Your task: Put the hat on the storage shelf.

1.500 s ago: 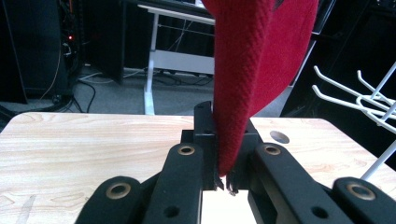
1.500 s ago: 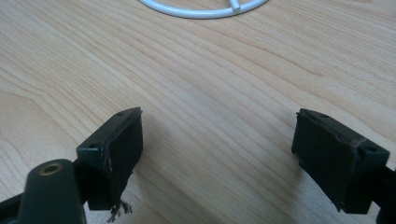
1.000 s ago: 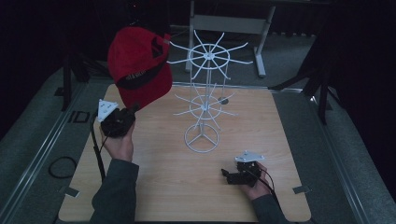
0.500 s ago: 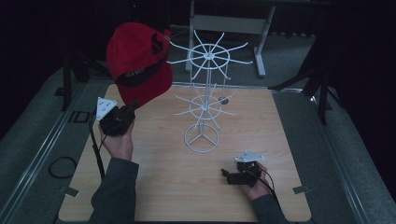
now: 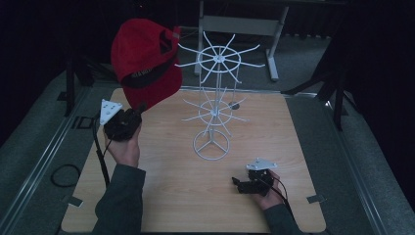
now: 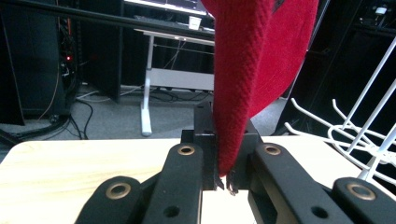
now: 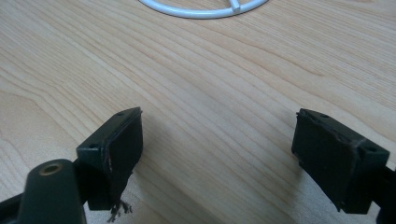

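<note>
I've got the left gripper (image 5: 128, 117) raised over the left side of the wooden table (image 5: 161, 196), and its jaws are pinched tight on the edge of a red cap (image 5: 146, 61). In the left gripper view the red fabric (image 6: 252, 70) drops straight down between the two black jaws, which press against it from either side. The cap is up in the air above the gripper, its crown towards the camera, with a dark band bearing small lettering I can't read. It sits just left of the top tier of a white wire display stand (image 5: 215, 98), close to the nearest prongs; whether it touches them I can't tell.

My right gripper (image 5: 244, 185) is low at the near right of the table, jaws spread wide with bare wood between them. In the right gripper view the stand's ring base (image 7: 205, 9) lies just ahead.
</note>
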`<state>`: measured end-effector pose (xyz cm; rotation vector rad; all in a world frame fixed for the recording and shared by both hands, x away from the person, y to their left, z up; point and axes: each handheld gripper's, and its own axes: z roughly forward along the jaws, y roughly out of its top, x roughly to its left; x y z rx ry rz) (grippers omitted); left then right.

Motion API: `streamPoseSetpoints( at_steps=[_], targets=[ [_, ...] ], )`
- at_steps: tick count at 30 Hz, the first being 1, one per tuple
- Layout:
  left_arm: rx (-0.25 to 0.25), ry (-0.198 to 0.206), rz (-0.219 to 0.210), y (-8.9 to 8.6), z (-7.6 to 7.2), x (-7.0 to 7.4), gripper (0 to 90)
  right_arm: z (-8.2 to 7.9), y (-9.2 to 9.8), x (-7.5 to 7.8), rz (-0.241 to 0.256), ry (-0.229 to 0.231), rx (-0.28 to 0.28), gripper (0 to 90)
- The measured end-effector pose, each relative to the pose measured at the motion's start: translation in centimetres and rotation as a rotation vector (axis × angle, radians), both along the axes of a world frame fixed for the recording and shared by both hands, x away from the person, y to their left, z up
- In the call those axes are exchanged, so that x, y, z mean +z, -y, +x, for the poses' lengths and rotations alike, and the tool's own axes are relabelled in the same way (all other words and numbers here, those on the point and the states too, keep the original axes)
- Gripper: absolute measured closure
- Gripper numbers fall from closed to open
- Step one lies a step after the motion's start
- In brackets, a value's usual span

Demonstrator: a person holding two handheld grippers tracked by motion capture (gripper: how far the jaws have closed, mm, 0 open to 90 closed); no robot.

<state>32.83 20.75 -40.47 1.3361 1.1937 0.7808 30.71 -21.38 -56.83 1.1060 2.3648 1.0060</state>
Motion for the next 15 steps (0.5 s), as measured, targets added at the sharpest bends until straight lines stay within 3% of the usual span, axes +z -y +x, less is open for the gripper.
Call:
streamPoseSetpoints(
  at_steps=[15],
  targets=[
    [-0.003,0.031,-0.007,0.10,-0.38,0.96,86.2,0.00,0.00,0.00,0.000,0.000,0.000,16.3]
  ],
)
